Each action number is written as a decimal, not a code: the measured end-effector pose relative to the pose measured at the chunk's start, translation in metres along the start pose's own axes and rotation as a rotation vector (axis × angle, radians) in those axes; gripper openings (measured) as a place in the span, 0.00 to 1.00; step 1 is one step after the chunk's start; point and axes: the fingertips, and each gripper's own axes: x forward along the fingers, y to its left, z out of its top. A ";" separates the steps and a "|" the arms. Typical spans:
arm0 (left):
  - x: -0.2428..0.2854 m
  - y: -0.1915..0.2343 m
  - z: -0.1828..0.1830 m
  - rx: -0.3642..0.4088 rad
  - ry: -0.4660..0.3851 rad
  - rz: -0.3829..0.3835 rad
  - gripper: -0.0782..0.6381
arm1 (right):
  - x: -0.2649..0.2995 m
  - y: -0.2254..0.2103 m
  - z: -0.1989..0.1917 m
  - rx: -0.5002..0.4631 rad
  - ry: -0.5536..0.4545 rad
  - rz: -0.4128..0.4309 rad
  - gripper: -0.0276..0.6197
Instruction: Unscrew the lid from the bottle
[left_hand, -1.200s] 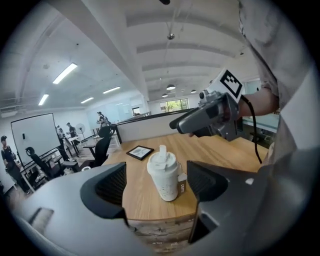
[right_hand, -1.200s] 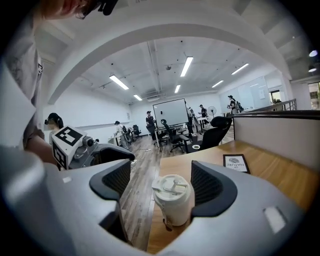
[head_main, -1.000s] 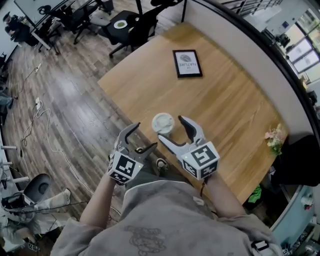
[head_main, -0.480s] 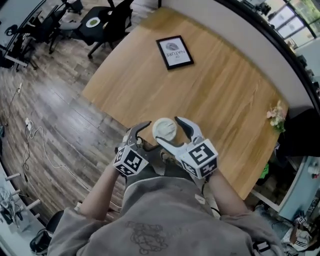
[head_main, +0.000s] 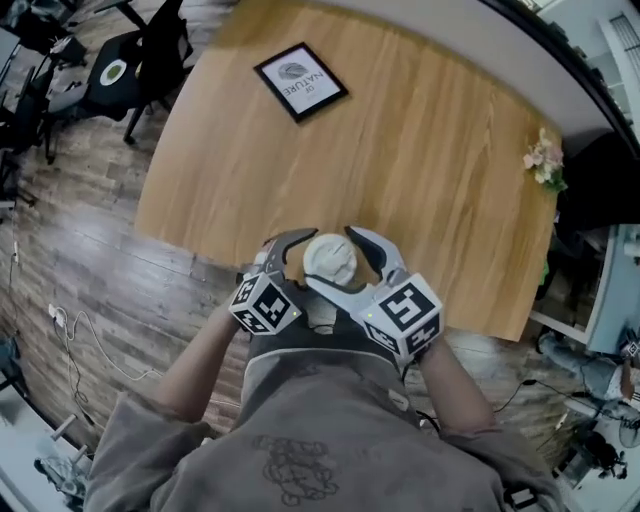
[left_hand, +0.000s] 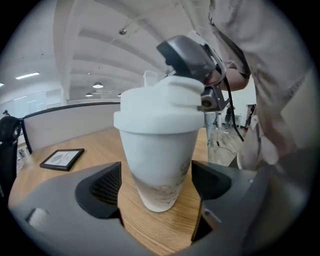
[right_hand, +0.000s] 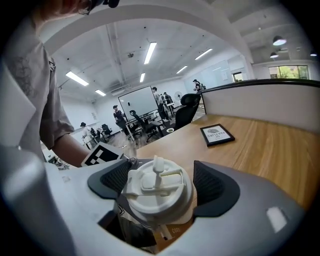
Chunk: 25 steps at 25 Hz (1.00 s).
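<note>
Frame (head_main: 300, 82) beyond bottle (head_main: 331, 258) reads "OF NATURE"

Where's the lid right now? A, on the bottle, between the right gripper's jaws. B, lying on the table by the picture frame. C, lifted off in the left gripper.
A: the lid sits on top of the bottle, and the right gripper has it between jaws that have just been opening and do not press on it.
</note>
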 end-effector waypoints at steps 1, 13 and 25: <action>0.003 0.000 0.000 0.013 -0.004 -0.030 0.72 | -0.001 0.000 0.000 0.005 -0.006 -0.013 0.66; 0.021 -0.007 0.006 0.011 -0.048 -0.153 0.66 | -0.006 -0.007 0.001 0.014 -0.108 -0.133 0.67; 0.027 -0.010 0.008 0.032 -0.041 -0.187 0.66 | -0.008 0.013 -0.001 -0.268 -0.006 0.354 0.66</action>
